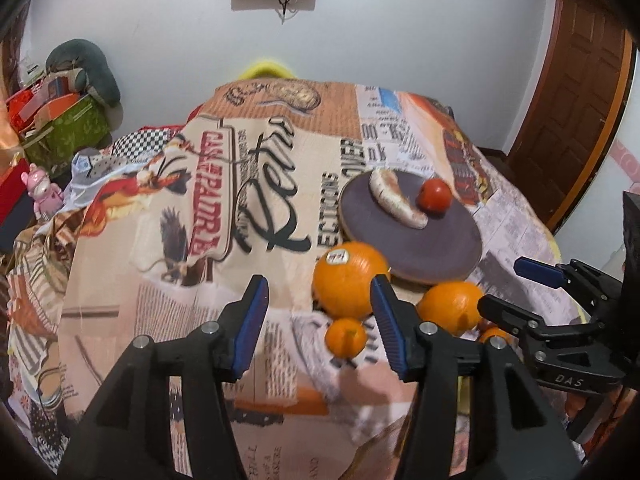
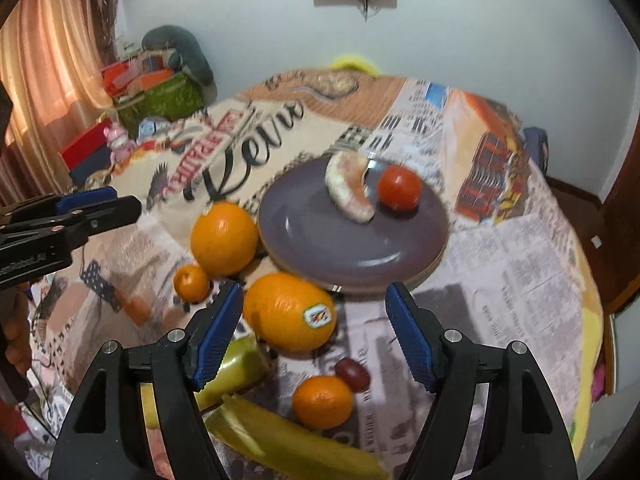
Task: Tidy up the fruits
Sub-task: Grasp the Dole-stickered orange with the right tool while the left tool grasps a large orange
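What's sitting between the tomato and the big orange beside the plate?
A peeled citrus piece lies on the plate, between the tomato and big orange; right wrist view.

A peeled banana (image 2: 349,188) and tomato (image 2: 399,188) lie on the grey plate (image 2: 320,240), oranges beside it.

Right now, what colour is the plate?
Greyish purple plate, clearest in the right wrist view.

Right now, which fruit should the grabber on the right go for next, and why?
Probably the stickered orange. The right gripper is open and empty, and that orange sits on the cloth just ahead of its fingers, beside the purple plate, which holds only a peeled segment and a tomato.
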Demonstrator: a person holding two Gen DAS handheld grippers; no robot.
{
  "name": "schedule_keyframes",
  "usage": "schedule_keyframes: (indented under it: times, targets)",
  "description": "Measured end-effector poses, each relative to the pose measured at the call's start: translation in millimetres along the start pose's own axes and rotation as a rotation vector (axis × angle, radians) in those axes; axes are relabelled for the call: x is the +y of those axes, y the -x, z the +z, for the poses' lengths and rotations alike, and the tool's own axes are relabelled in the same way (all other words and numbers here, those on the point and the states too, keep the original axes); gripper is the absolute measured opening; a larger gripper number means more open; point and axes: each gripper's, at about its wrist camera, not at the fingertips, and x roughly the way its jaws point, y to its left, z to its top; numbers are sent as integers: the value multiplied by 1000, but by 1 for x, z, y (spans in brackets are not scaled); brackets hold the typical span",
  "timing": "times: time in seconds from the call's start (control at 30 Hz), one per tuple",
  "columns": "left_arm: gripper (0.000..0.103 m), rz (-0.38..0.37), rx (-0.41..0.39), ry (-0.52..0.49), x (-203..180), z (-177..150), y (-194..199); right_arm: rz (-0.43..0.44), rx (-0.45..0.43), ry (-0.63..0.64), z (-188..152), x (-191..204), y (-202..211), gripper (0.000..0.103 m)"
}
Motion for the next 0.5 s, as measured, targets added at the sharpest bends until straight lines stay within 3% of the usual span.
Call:
schedule_keyframes:
  times: [0.43, 0.5]
  targets:
    - [62, -3, 99, 2, 3, -27, -25, 48, 98, -14, -10, 6, -36, 70]
    - [65, -8, 108, 3, 2, -27, -28, 62, 96, -15, -11, 6, -35, 64]
